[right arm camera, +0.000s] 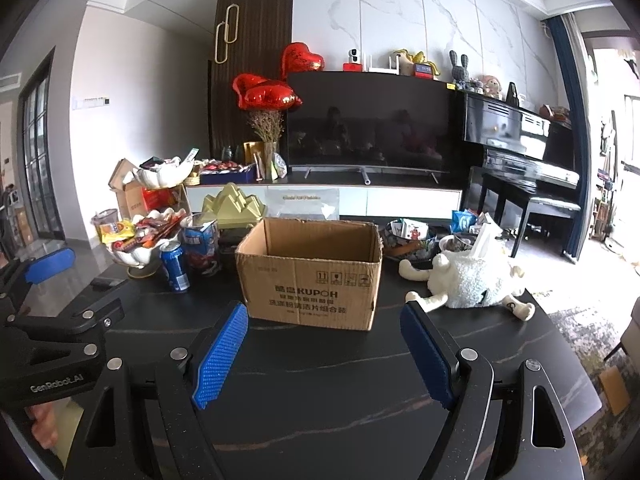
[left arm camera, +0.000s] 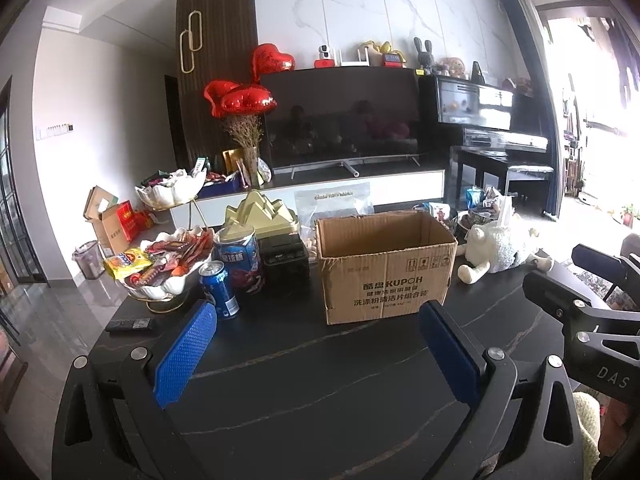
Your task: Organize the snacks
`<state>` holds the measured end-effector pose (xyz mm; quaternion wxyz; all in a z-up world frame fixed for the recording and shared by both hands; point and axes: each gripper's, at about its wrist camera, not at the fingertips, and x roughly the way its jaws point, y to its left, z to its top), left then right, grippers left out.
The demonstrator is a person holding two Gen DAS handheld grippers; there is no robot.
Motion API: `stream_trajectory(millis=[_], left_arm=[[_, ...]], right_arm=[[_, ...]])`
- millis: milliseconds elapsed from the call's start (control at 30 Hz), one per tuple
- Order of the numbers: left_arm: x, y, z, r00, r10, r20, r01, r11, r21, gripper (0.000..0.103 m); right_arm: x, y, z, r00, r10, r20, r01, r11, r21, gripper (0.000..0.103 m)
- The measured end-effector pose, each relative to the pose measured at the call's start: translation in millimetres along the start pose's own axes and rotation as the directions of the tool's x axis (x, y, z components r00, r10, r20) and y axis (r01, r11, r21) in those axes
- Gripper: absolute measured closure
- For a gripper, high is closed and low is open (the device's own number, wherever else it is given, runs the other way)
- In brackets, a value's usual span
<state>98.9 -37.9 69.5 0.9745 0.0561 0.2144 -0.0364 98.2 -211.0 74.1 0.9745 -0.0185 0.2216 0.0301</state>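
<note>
An open brown cardboard box (left arm camera: 386,268) (right arm camera: 310,270) stands in the middle of a dark table, and no snacks show in the part of its inside that I see. To its left a white shell-shaped bowl (left arm camera: 166,286) (right arm camera: 138,256) holds several snack packets, with a blue drink can (left arm camera: 219,290) (right arm camera: 175,267) and a blue snack tin (left arm camera: 239,258) (right arm camera: 200,246) beside it. My left gripper (left arm camera: 316,322) hangs open in front of the box, nothing between its blue pads. My right gripper (right arm camera: 324,322) is open too, just short of the box's front.
A white plush sheep (left arm camera: 498,250) (right arm camera: 466,280) lies right of the box, with bowls of packets (right arm camera: 408,236) behind it. A yellow mountain-shaped ornament (left arm camera: 260,216) and a black case (left arm camera: 285,256) stand behind the tin. A remote (left arm camera: 130,325) lies at the table's left edge.
</note>
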Motion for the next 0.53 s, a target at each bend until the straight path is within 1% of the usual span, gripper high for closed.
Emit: stream_trajectory(millis=[533], left_arm=[[-2.2, 1.2, 3.4, 1.000, 0.000, 0.001, 0.000, 1.000, -0.022, 0.000]], right_arm=[[-0.7, 1.7, -1.4, 1.000, -0.006, 0.007, 0.006, 1.000, -0.007, 0.024]])
